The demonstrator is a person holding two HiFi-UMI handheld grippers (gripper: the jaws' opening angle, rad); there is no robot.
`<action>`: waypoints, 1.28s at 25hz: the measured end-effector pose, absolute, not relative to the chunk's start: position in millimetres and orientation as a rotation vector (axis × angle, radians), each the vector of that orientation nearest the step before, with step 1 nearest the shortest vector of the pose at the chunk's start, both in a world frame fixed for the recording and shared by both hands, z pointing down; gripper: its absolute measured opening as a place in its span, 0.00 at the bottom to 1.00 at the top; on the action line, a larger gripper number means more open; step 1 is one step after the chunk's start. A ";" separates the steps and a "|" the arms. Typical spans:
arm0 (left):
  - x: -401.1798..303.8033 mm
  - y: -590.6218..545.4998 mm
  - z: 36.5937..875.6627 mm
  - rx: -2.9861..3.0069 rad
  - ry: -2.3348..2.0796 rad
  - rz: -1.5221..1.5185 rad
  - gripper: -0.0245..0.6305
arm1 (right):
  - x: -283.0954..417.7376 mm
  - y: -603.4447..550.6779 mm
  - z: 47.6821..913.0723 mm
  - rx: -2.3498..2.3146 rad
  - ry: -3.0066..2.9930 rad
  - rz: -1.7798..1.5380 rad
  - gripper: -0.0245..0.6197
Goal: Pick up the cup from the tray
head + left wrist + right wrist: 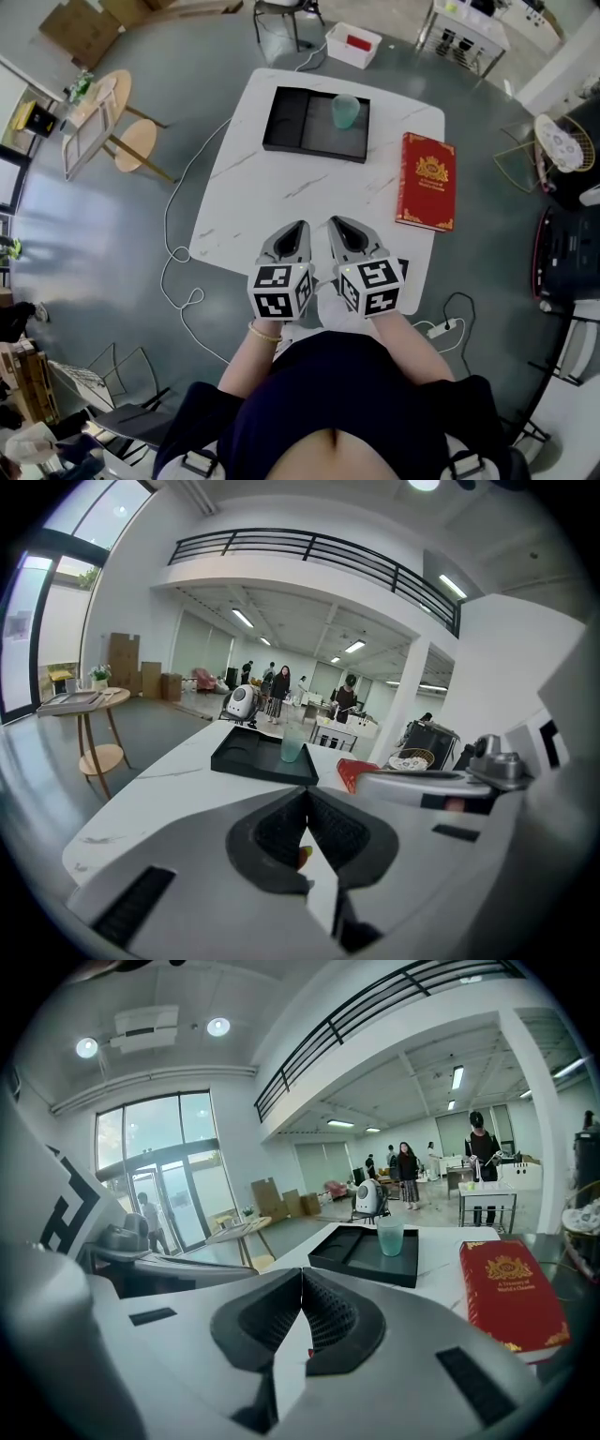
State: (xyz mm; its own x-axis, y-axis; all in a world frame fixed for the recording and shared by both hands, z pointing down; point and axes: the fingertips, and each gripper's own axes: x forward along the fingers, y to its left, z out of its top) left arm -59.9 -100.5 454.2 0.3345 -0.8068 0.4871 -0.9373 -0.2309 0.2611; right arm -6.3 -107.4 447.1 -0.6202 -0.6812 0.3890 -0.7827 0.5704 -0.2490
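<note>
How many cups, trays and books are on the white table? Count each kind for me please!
green cup: 1
black tray: 1
red book: 1
Total: 3

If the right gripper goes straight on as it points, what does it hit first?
Probably the near wall of the black tray, left of the cup; only bare table lies before it, depth unclear.

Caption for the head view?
Left gripper and right gripper, shut, near table edge; cup in tray beyond.
</note>
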 end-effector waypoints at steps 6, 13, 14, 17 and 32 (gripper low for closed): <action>-53.8 -139.7 457.0 2.070 -1.542 0.337 0.05 | 2.1 -149.1 450.3 1.186 -2.543 0.576 0.05; -53.7 -168.8 466.6 2.033 -1.553 0.355 0.05 | 2.6 -175.8 459.0 1.144 -2.538 0.551 0.05; -53.3 -172.2 468.2 2.030 -1.554 0.359 0.05 | 3.7 -178.8 460.5 1.143 -2.537 0.563 0.05; -52.4 -180.9 471.5 2.022 -1.559 0.364 0.05 | 7.4 -186.8 464.8 1.147 -2.532 0.590 0.05; -59.5 -206.3 485.7 2.066 -1.492 0.420 0.05 | 6.9 -220.1 489.5 1.273 -2.453 0.676 0.05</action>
